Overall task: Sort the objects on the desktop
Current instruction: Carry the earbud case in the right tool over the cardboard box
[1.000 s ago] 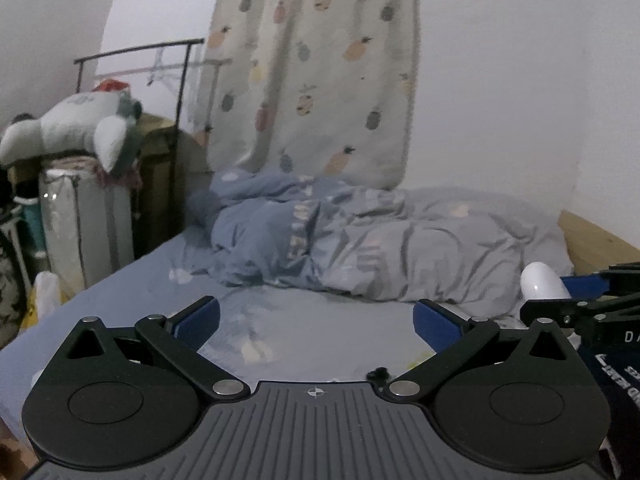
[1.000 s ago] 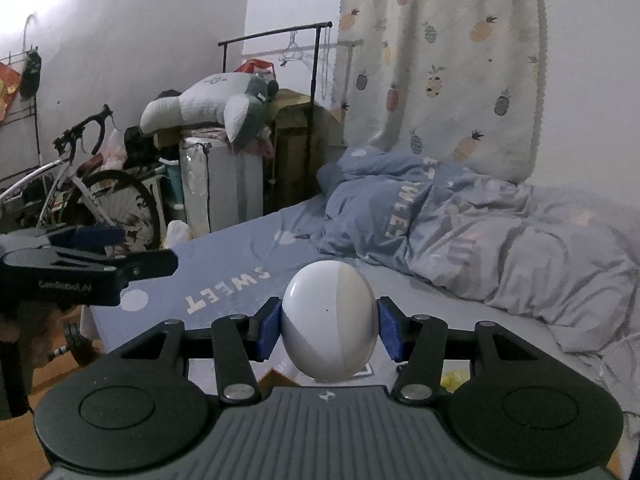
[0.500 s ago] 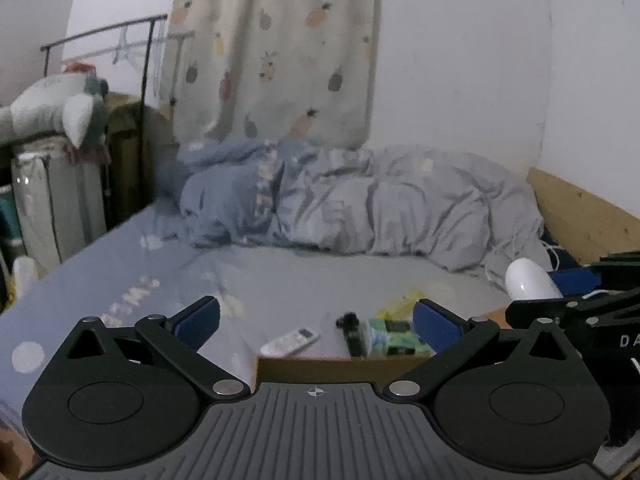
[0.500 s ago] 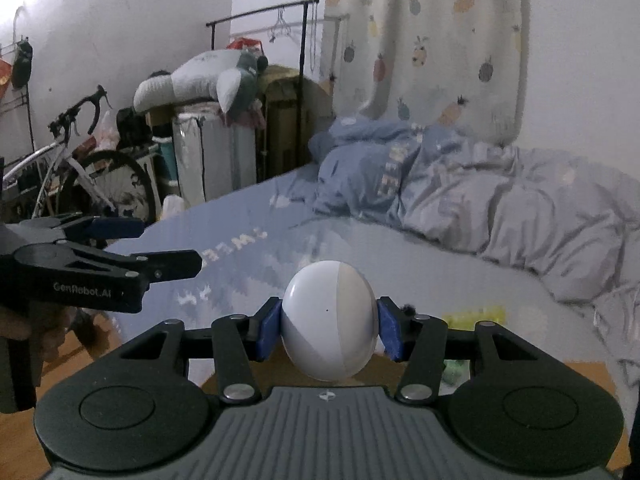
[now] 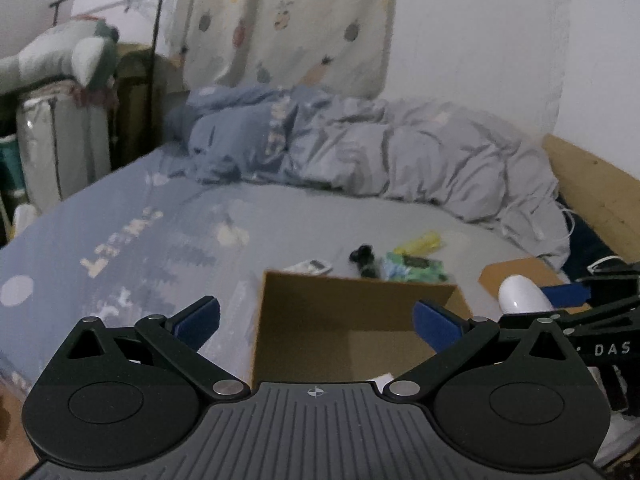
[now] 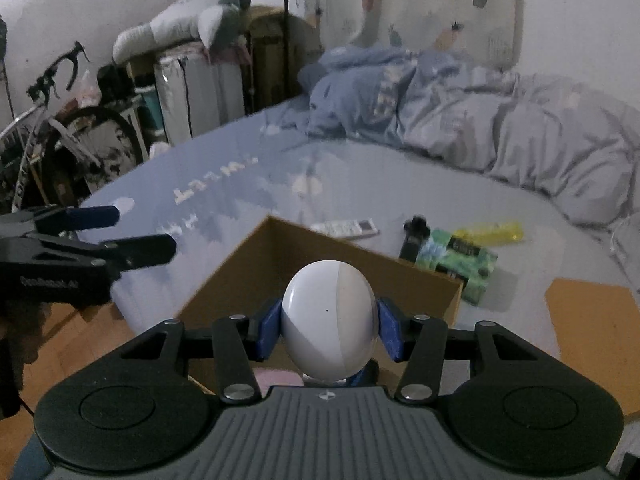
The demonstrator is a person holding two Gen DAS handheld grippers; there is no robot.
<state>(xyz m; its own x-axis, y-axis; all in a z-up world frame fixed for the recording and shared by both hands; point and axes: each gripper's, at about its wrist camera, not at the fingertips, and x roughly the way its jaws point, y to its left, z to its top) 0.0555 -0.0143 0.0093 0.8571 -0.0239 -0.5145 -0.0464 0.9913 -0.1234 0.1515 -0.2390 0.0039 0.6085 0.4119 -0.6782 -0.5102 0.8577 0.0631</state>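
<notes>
- Bedroom setting: bed (image 6: 224, 184) with a blue printed sheet serves as the work surface; a rumpled grey-blue duvet (image 5: 400, 160) lies along the far side, a pineapple-print curtain (image 5: 288, 20) hangs behind.
- Cardboard box (image 6: 280, 256): open-topped, brown, at the near edge of the bed; something pink and something white show low inside it, identity unclear.
- White egg-shaped object (image 6: 330, 320): smooth, two-tone white and pale grey, clamped between the blue pads of the right tool (image 6: 329, 326); long axis upright, running up out of the grip.
- Key relation: the egg-shaped object sits above the near part of the box opening, with the box's far wall ahead of it. Judgement: the coming move is a descent or release into the box, and the right hand alone carries it.
- Left tool (image 5: 316, 320): fingers wide apart, holding nothing, aimed at the same box from the left side.
- Unsorted items, on the sheet just beyond the box's far wall: white remote control (image 6: 346, 227); small black object (image 6: 414, 236), too blurred to name; green printed packet (image 6: 460, 258); yellow wrapper (image 6: 492, 232).
- Loose cardboard sheet (image 6: 592, 320): flat on the bed, right of the box.
- Background: bicycle (image 6: 60, 132), plush toy (image 6: 184, 24) on stacked storage.
</notes>
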